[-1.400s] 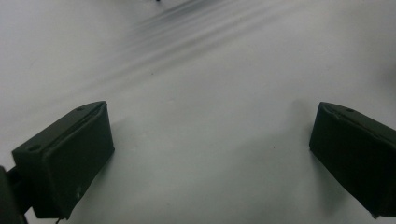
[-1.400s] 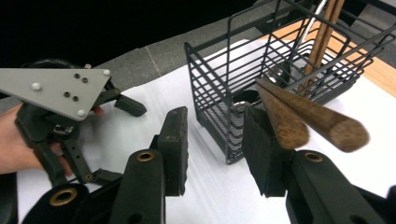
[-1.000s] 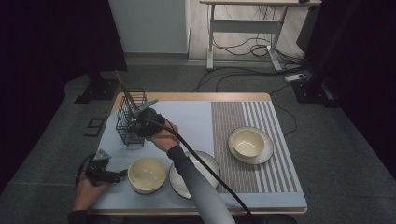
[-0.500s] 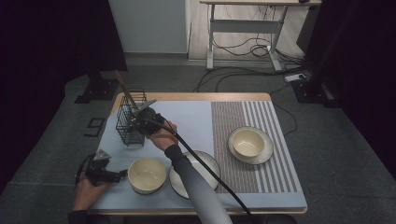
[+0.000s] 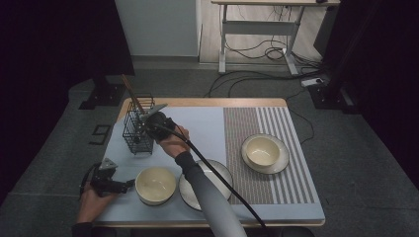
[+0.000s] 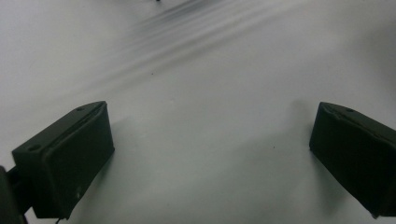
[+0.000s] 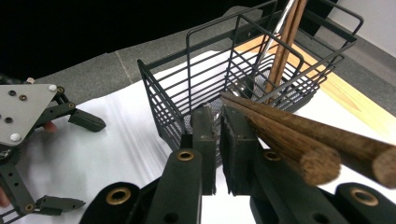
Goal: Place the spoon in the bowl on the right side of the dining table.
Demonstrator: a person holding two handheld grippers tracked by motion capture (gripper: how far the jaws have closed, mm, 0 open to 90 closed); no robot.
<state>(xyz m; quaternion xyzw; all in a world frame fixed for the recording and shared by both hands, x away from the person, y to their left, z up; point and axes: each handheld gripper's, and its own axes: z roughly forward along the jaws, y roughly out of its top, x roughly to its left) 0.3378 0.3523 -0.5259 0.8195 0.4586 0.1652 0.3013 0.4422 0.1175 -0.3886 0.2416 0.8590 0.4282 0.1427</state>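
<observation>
I've just been closing my right gripper (image 7: 218,128) on a pair of wooden chopsticks (image 7: 299,140) right beside the wire basket (image 5: 138,129), pinching the tips so they stay together, while my left gripper (image 5: 114,184) rests wide open and empty on the table (image 5: 207,123).

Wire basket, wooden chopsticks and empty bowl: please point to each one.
wire basket (image 7: 177,100): right gripper view, front wall.
wooden chopsticks (image 7: 289,135): right gripper view, shaft beside the jaws.
empty bowl (image 5: 155,183): high view, inside bottom.
</observation>
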